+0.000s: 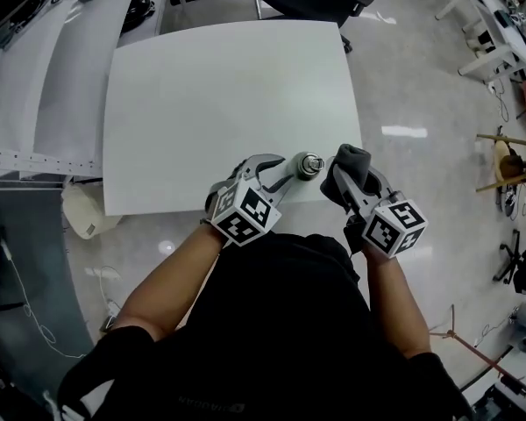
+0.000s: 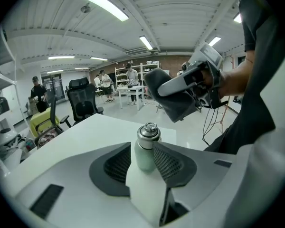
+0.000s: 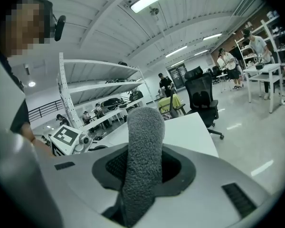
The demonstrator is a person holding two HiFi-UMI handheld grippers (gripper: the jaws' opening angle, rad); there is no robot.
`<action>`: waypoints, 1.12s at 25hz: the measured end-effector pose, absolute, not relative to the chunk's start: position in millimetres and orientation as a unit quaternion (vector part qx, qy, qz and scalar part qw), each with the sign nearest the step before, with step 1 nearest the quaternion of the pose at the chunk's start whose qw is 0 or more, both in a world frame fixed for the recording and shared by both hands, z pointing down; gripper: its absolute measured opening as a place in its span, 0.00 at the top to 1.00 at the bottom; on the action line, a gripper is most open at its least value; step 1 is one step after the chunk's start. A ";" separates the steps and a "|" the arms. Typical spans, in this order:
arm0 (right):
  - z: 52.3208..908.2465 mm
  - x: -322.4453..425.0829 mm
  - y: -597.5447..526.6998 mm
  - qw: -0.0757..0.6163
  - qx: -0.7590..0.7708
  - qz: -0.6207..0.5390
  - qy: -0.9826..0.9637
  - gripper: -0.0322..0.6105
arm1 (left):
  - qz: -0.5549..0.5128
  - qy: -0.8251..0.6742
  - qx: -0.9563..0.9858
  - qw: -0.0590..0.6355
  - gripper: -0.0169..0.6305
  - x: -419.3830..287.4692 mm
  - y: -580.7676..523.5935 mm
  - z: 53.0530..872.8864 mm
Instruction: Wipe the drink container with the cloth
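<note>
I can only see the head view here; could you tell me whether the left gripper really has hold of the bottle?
Observer: Not firmly. In the left gripper view the bottle stands between the left gripper jaws, with a gap showing on one side.
Operator: Thank you. Is the cloth secure on the other side?
Observer: Yes. The right gripper view shows the grey cloth pinched between the right gripper jaws and sticking up past them.
Operator: Is the cloth touching the bottle?
Observer: No. In the left gripper view the cloth hangs above and beyond the bottle's cap, with open space between them.
</note>
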State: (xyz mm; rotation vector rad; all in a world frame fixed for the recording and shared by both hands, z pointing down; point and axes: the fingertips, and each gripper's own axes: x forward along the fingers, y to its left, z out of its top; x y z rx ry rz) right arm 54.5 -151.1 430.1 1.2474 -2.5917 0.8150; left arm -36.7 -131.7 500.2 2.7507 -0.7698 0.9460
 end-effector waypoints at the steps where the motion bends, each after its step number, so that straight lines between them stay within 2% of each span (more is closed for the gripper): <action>1: 427.6 50.8 -153.8 0.078 0.414 0.267 -0.867 0.78 | 0.316 -0.247 0.914 0.064 0.75 -34.0 -132.1 502.6; 7: 419.1 28.8 -162.9 0.090 0.386 0.246 -0.884 0.78 | 0.331 -0.204 0.920 0.045 0.65 -10.2 -126.0 510.7; 14: 420.5 4.6 -182.4 0.088 0.332 0.233 -0.910 0.78 | 0.352 -0.214 0.910 0.046 0.58 1.6 -134.6 520.6; 20: 434.2 -27.4 -181.3 0.111 0.259 0.198 -0.939 0.78 | 0.345 -0.241 0.905 0.061 0.58 9.6 -140.7 527.6; 28: 446.0 -30.5 -182.8 0.096 0.238 0.210 -0.943 0.78 | 0.334 -0.247 0.908 0.056 0.57 20.1 -145.1 535.4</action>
